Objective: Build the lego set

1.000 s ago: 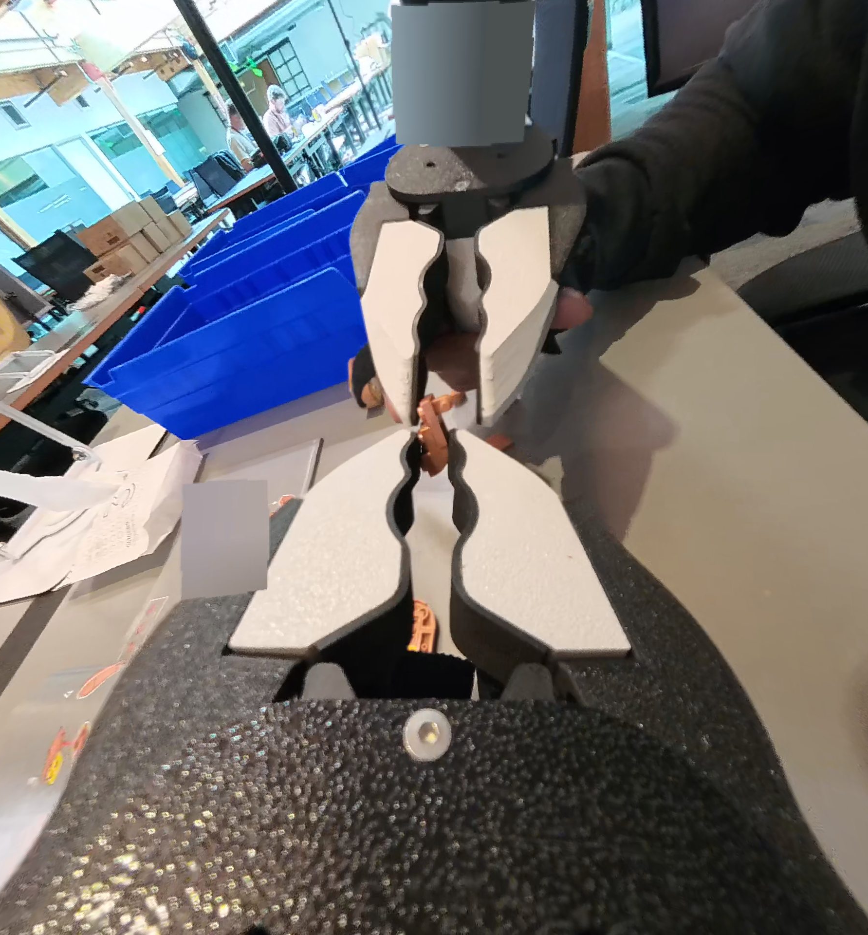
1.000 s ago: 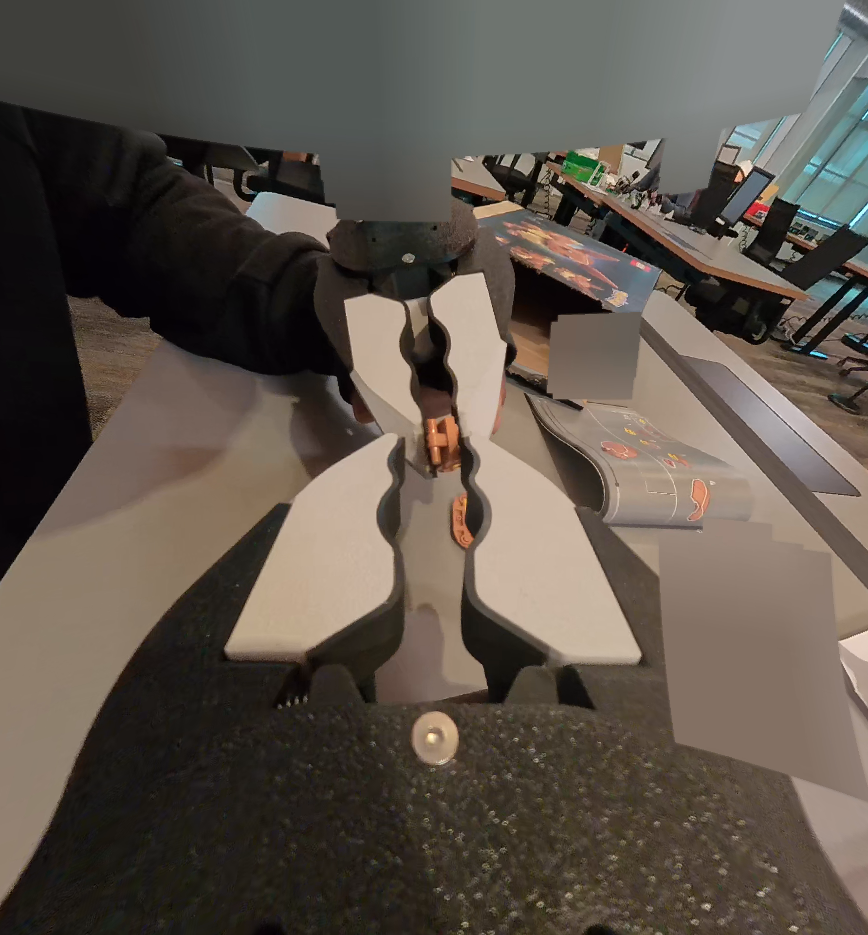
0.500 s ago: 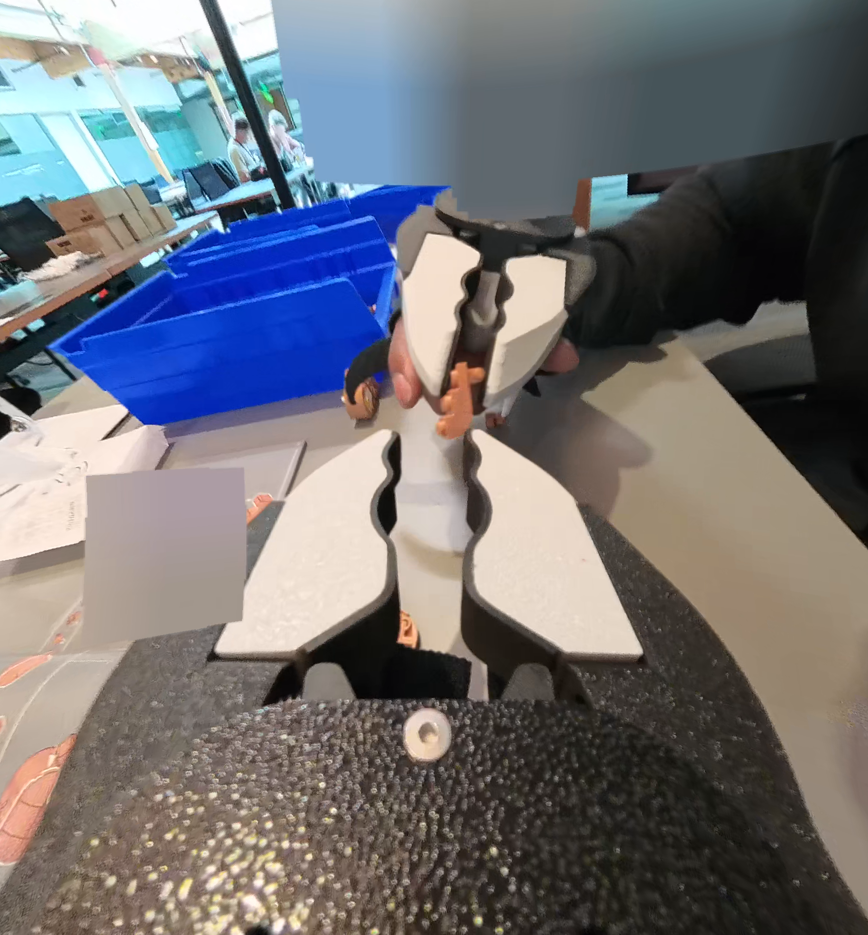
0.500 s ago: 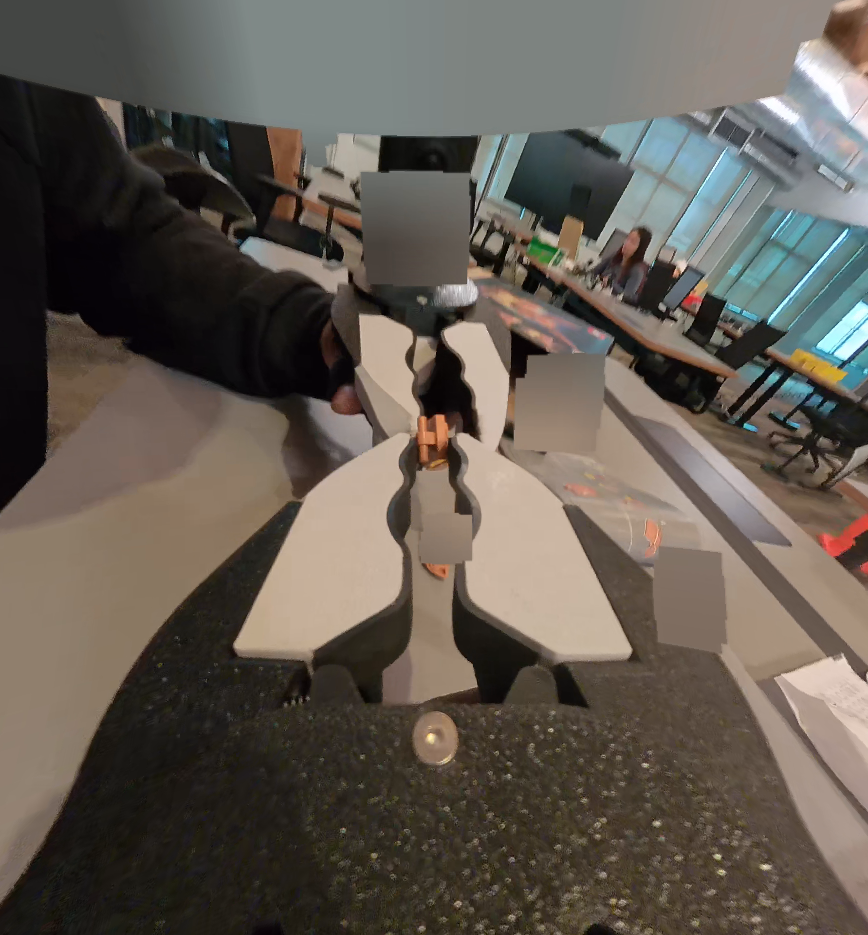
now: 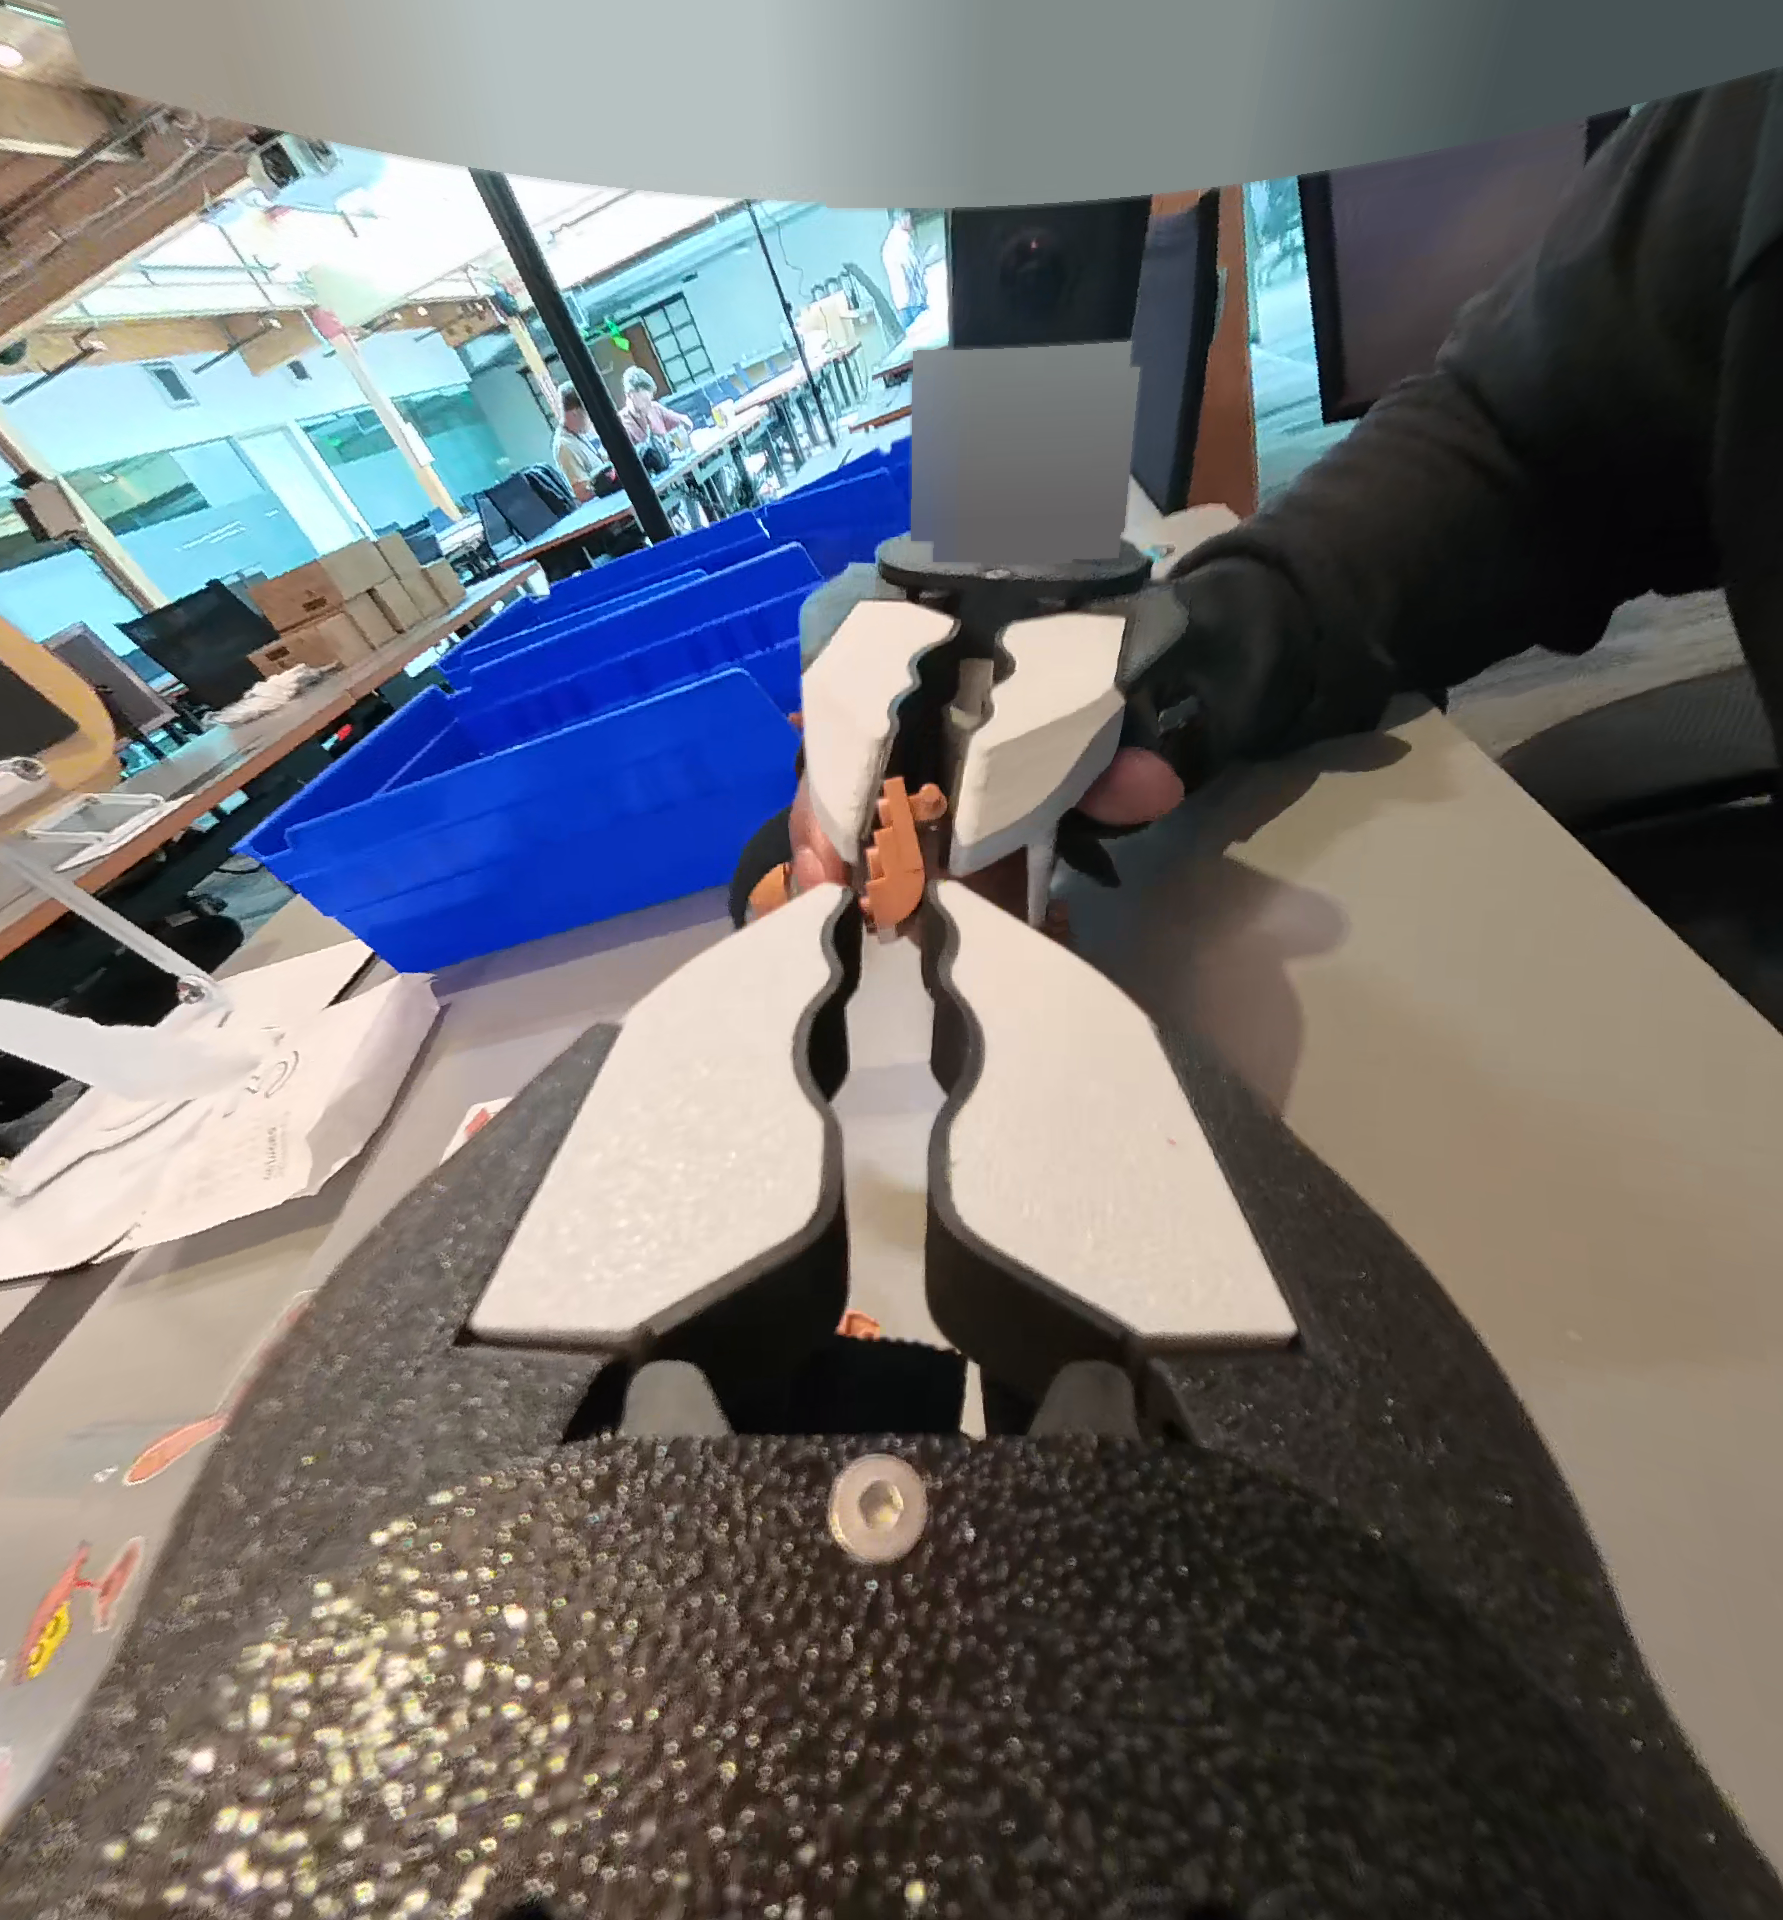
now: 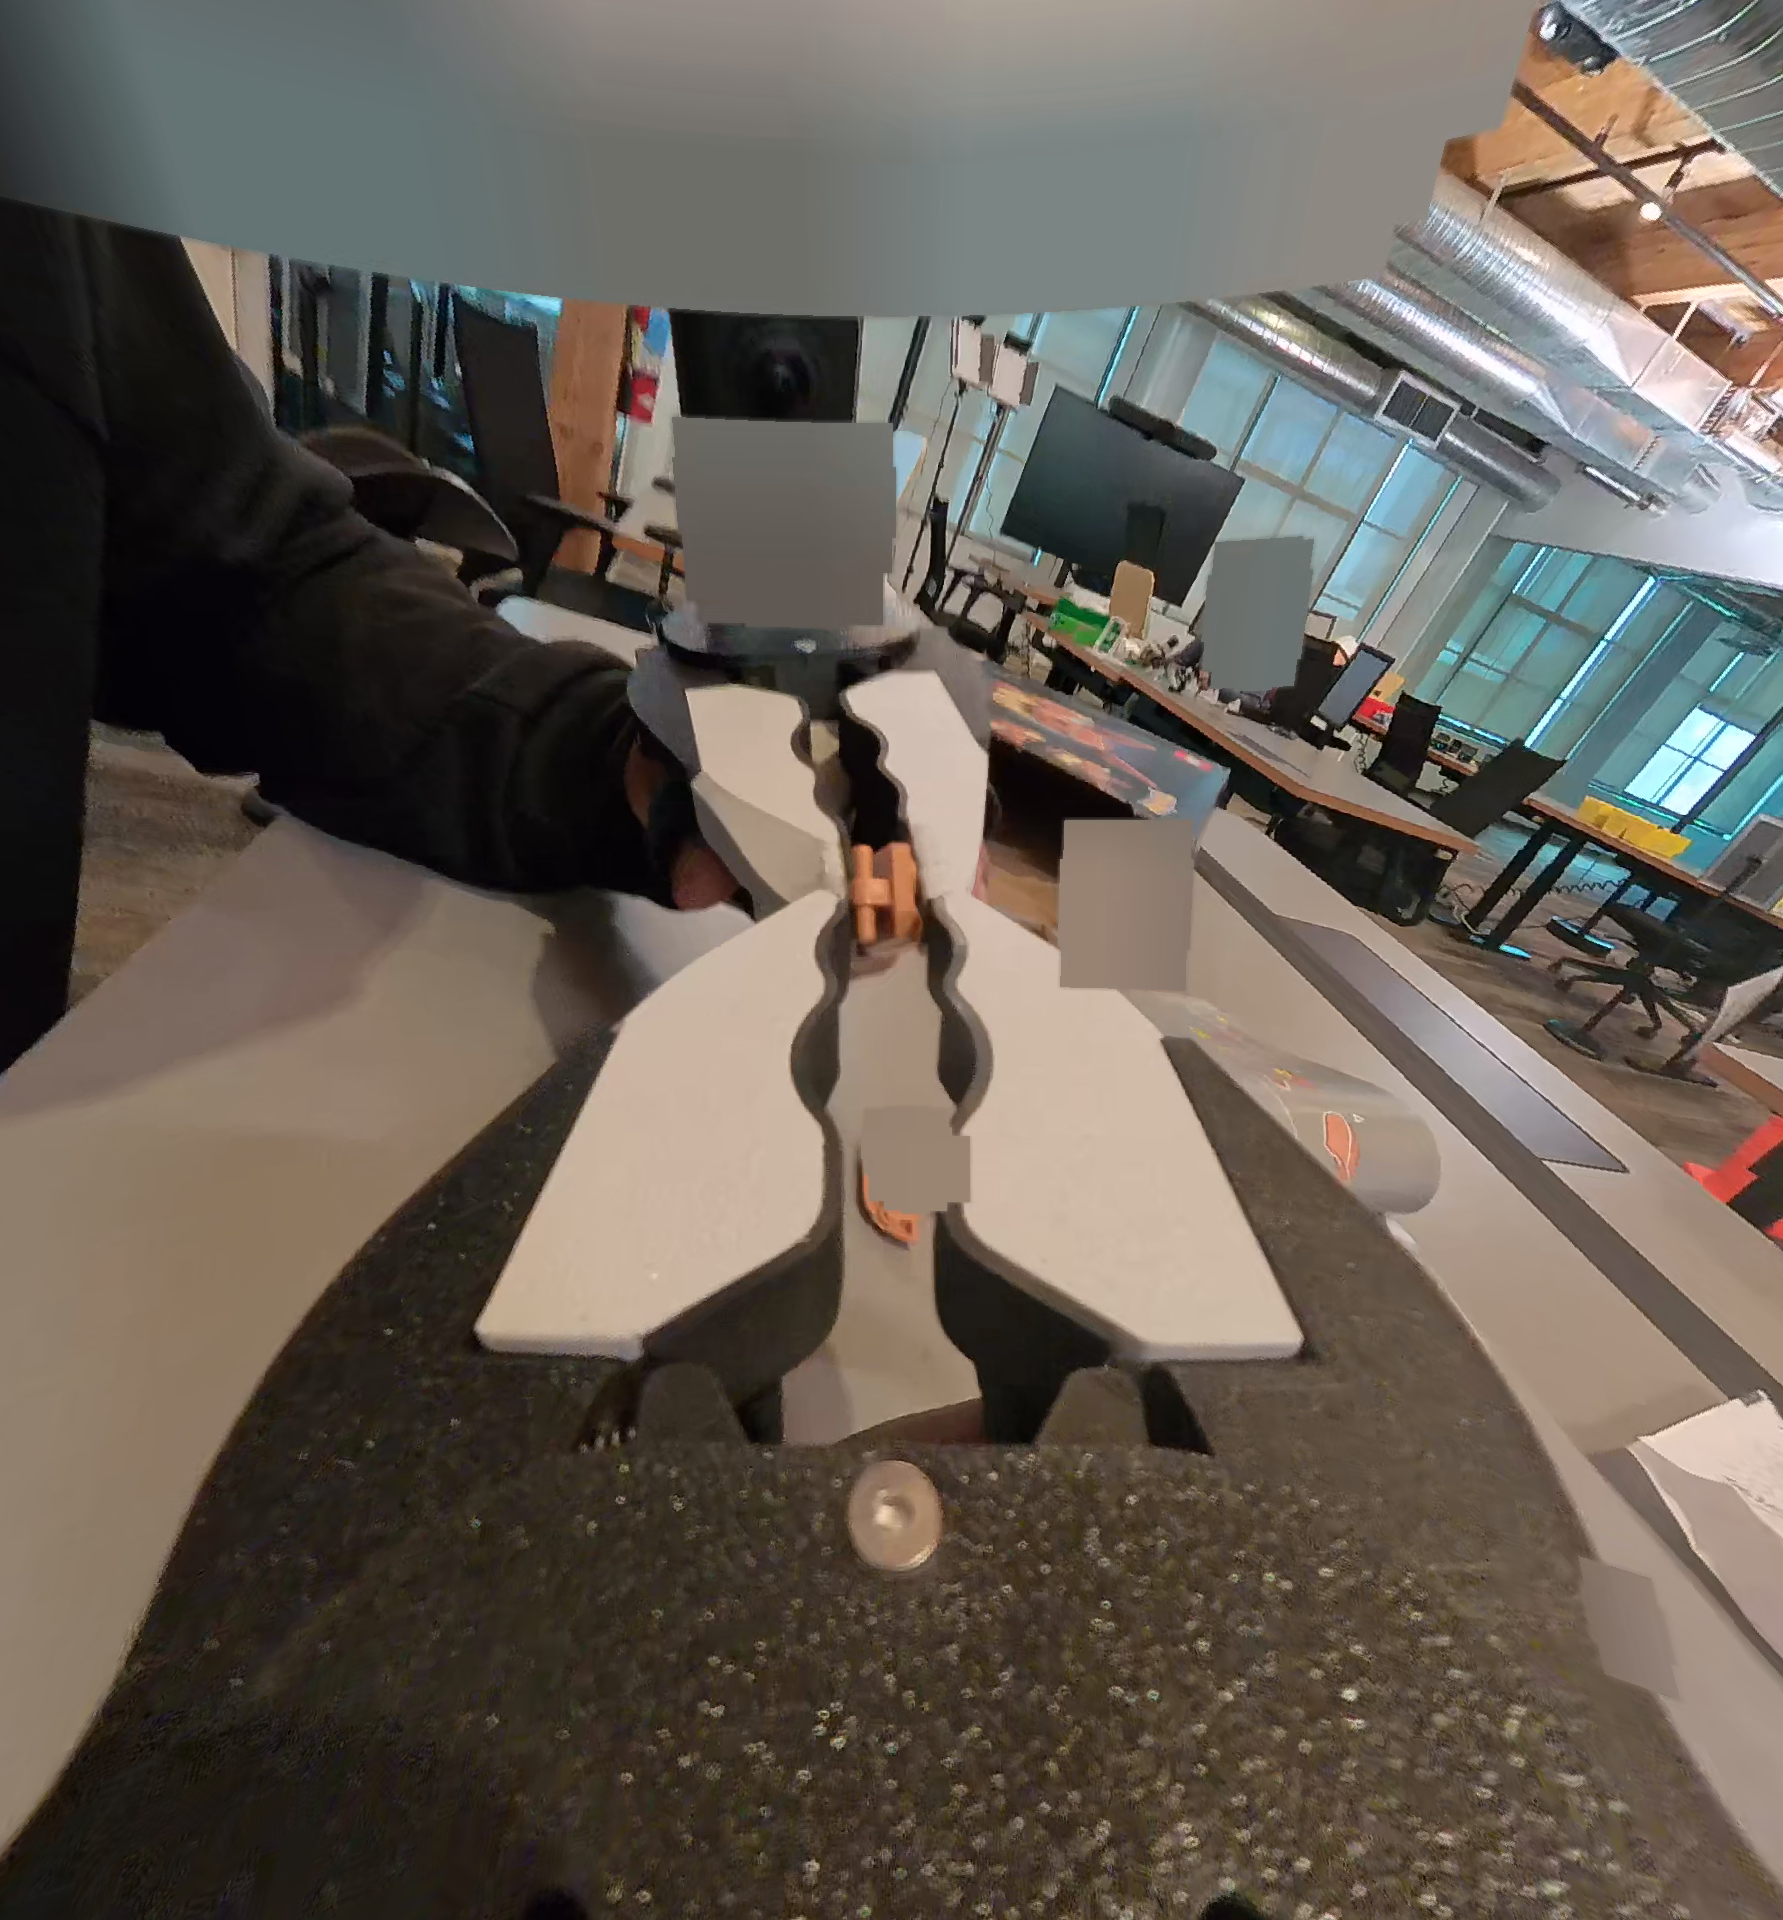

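A small orange lego assembly (image 5: 892, 862) hangs in the air between my two grippers, which face each other tip to tip above the grey table (image 5: 1489, 1039). My left gripper (image 5: 889, 914) is shut on its lower end. My right gripper (image 5: 908, 847) comes from the far side and is shut on its upper end. In the right wrist view the same piece (image 6: 882, 894) sits between my right gripper's (image 6: 882, 920) tips, with my left gripper (image 6: 876, 873) closed on it just beyond. Gloved hands hold both grippers.
Blue bins (image 5: 554, 810) stand at the table's far left, white paper bags (image 5: 191, 1122) in front of them. A lego box (image 6: 1105, 748) and a curled instruction booklet (image 6: 1323, 1132) lie to the right. A loose orange piece (image 6: 892, 1226) lies on the table under the grippers. My left and right fingertips are right by each other.
A second ago the left gripper held the piece. Half a second ago it stood open while the right gripper held the piece. Now the left has closed on it again, so both grip it.
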